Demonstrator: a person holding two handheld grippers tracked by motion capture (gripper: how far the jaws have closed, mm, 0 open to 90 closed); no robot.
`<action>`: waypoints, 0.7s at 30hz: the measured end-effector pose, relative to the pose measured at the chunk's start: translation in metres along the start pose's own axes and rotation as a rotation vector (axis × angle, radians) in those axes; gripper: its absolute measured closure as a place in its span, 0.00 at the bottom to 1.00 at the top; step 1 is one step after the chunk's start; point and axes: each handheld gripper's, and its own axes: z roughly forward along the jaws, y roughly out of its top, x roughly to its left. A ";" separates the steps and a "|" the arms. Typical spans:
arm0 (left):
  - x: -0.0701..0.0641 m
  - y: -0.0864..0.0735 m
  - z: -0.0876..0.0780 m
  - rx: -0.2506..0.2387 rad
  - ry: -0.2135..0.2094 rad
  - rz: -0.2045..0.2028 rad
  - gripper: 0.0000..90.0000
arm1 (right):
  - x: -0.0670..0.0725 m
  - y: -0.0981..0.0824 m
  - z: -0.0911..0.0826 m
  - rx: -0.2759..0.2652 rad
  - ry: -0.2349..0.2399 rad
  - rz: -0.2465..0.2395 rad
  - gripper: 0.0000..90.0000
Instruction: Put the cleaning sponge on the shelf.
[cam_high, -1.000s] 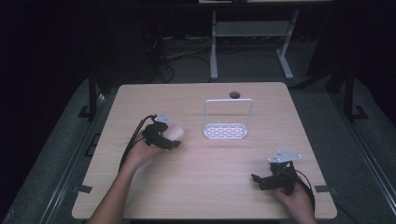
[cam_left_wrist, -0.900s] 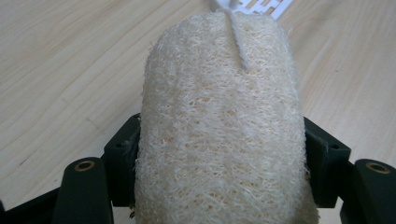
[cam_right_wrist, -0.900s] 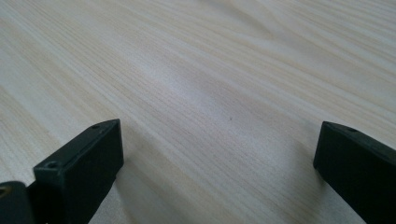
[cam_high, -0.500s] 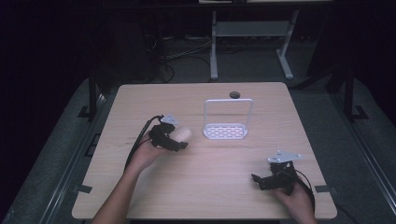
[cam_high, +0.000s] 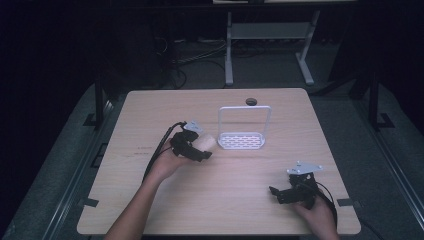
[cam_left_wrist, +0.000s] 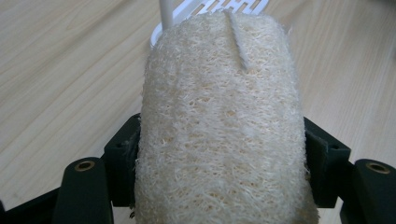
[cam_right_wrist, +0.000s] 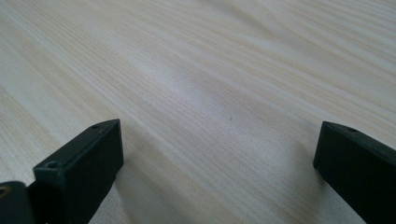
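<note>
The loofah sponge (cam_left_wrist: 219, 121), a pale, fibrous, rounded block, sits clamped between the two black jaws of the left claw (cam_left_wrist: 219, 158); in the left gripper view each jaw presses against a flank of it, and a thin white strap runs along its far end. From the high view the sponge (cam_high: 206, 143) is carried above the table (cam_high: 150, 210), left of centre, with its free end pointing toward the white rack (cam_high: 242, 131) and just beside that rack's near left corner. The left claw (cam_high: 197, 150) lies roughly level, the person's left hand (cam_high: 167, 165) behind it and a black cable looping back toward the table's left side.

The rack is a small perforated white tray with a tall wire hoop standing over it (its corner and one upright post (cam_left_wrist: 166, 14) show right past the sponge in the left gripper view). A dark round hole (cam_high: 250, 101) sits in the table behind it.

The right claw (cam_high: 280, 194) rests low near the table's front right corner, well apart from the sponge, its jaws spread wide over bare wood with nothing between them.
</note>
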 end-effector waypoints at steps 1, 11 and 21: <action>0.000 0.002 0.001 -0.003 -0.002 0.002 0.33 | 0.000 0.000 0.000 0.000 0.000 0.000 0.01; -0.010 0.017 0.017 -0.015 -0.030 0.011 0.33 | 0.000 0.000 0.000 0.000 0.000 0.000 0.01; -0.017 0.032 0.028 -0.020 -0.042 0.032 0.33 | 0.000 0.000 0.000 0.000 0.000 0.000 0.01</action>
